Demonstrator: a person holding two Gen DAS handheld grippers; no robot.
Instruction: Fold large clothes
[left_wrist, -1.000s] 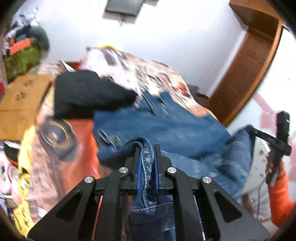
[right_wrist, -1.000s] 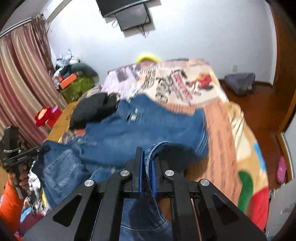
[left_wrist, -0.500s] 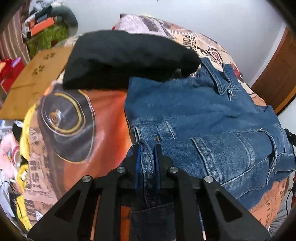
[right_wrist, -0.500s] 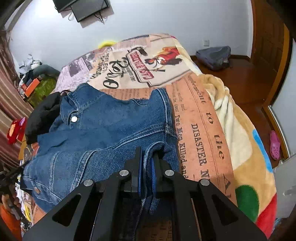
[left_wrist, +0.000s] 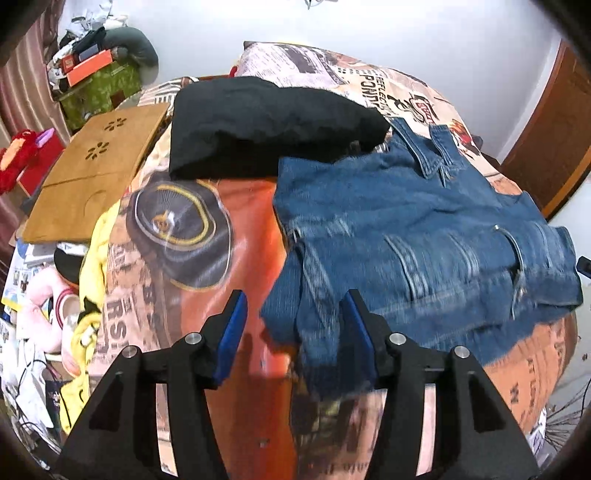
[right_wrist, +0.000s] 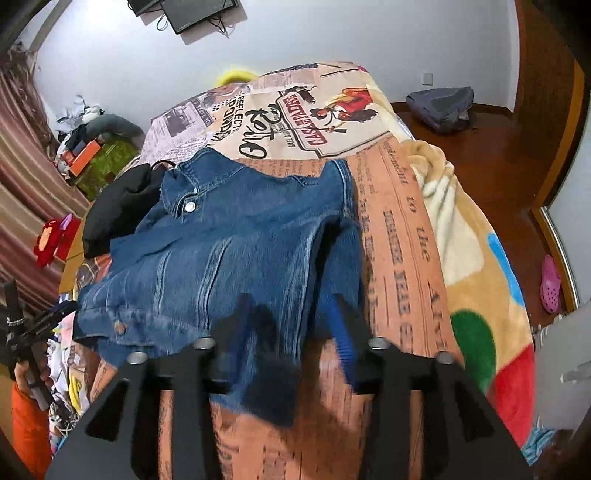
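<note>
We've got the denim jacket (left_wrist: 424, 229) lying on the bed (right_wrist: 399, 236), already doubled over on itself, collar toward the far end, touching a black garment (left_wrist: 266, 129). Both the left gripper (left_wrist: 291, 325) and right gripper (right_wrist: 291, 325) have jaws spread wide, holding nothing. Looks like one fold's down; probably another fold or some tidying left.

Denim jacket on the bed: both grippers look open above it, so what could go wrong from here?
1. The denim jacket has its near corner bunched between the open left gripper fingers; a careless retreat might snag it and undo the fold.
2. The jacket touches the black garment, so the next pull may drag that along.
3. The right gripper view is blurred, suggesting fast motion that could disturb the hem.
</note>
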